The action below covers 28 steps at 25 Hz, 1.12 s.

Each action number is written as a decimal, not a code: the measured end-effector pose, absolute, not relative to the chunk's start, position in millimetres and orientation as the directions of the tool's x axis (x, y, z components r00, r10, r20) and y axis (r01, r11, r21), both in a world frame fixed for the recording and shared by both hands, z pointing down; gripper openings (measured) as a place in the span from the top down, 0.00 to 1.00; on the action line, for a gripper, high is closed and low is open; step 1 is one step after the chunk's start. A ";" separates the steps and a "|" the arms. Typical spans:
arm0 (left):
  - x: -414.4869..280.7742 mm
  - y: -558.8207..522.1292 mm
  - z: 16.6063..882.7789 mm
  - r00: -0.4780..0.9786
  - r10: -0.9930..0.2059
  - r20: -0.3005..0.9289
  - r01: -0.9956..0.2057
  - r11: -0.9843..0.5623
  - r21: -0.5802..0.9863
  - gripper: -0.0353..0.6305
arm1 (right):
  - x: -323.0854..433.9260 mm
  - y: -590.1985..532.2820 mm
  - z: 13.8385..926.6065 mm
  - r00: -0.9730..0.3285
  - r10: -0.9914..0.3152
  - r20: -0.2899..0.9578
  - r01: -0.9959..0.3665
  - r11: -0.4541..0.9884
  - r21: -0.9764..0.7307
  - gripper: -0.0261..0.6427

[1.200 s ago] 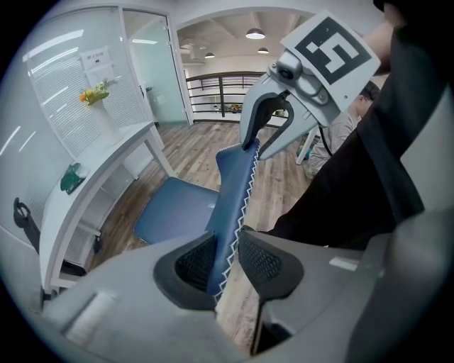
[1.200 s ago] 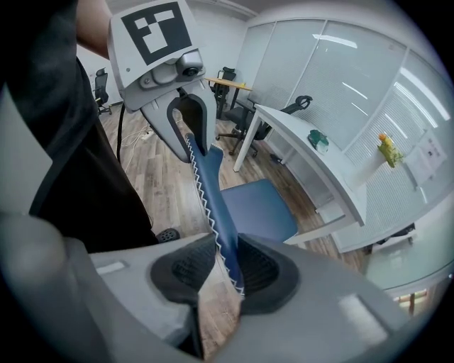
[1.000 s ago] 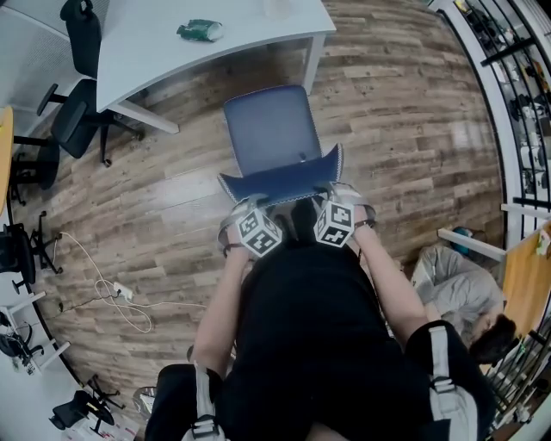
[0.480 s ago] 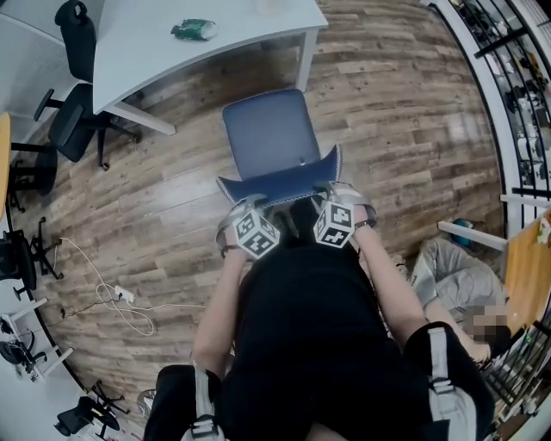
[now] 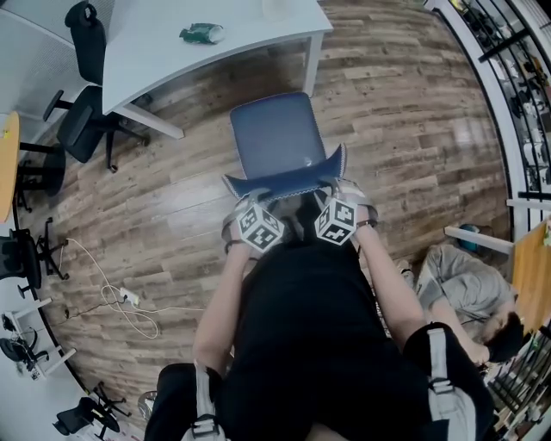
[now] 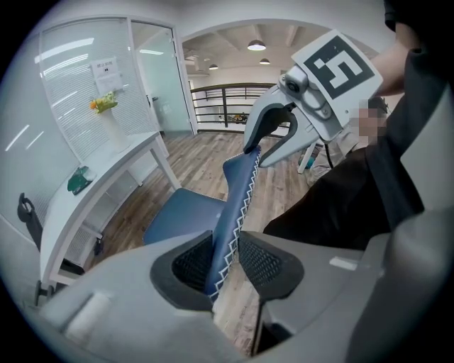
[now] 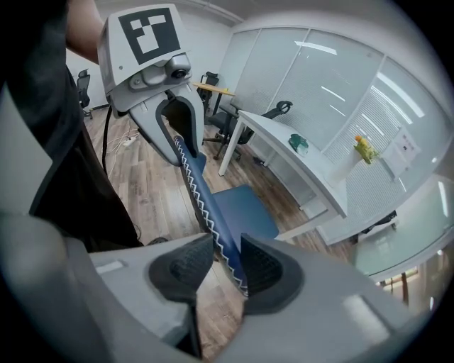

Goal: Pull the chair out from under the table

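head view: the chair (image 5: 277,138) stands on the wood floor in the upper middle of the frame. its seat is already clear of the white table (image 5: 215,17), which lies further up and to the left. the backrest (image 5: 284,177) runs left to right across the frame. the left gripper (image 5: 248,200) is at its left end and the right gripper (image 5: 341,186) at its right end, so neither is nearer. the seat lies up-frame from both sets of jaws, so any pull would come down-frame toward the person.

left gripper view: the backrest's top edge rises from between the pads (image 6: 266,262) toward the upper middle. the jaws look clamped on it, both pads against the blue cloth.

right gripper view: the same edge passes between the pads (image 7: 181,269). these jaws have just been opening. the cloth rests against the right-hand pad and floor shows beside the left-hand one, so they stand apart round it without gripping.

compared with a second ago, the chair and both grippers sit in nearly the same spots. only the right grip has slackened, which i read as letting go after the pull.
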State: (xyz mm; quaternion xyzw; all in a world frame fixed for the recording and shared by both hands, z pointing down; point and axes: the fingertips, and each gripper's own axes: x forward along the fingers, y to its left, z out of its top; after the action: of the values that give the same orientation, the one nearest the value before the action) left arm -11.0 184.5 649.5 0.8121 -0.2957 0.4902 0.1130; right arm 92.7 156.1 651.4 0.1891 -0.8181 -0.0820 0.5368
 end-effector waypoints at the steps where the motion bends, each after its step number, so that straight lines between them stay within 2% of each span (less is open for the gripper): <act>1: -11.2 182.9 649.1 0.346 -0.371 0.862 -0.594 -0.797 -0.105 0.78 | 92.5 154.7 651.2 -0.351 -0.398 0.848 -0.224 0.915 0.336 0.78; 18: -21.4 176.5 628.8 0.376 -0.429 0.821 -0.636 -0.764 -0.108 0.76 | 88.5 148.1 641.2 -0.335 -0.364 0.869 -0.224 0.926 0.302 0.77; 28: -33.3 158.0 579.7 0.400 -0.563 0.724 -0.729 -0.674 -0.121 0.78 | 88.6 136.3 585.5 -0.419 -0.441 0.794 -0.347 0.885 0.309 0.83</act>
State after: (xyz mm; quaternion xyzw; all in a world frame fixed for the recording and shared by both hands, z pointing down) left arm -33.3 158.0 579.7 0.8297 -0.3891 0.3855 0.1078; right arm 88.6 136.3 585.5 0.2343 -0.8408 -0.0485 0.4855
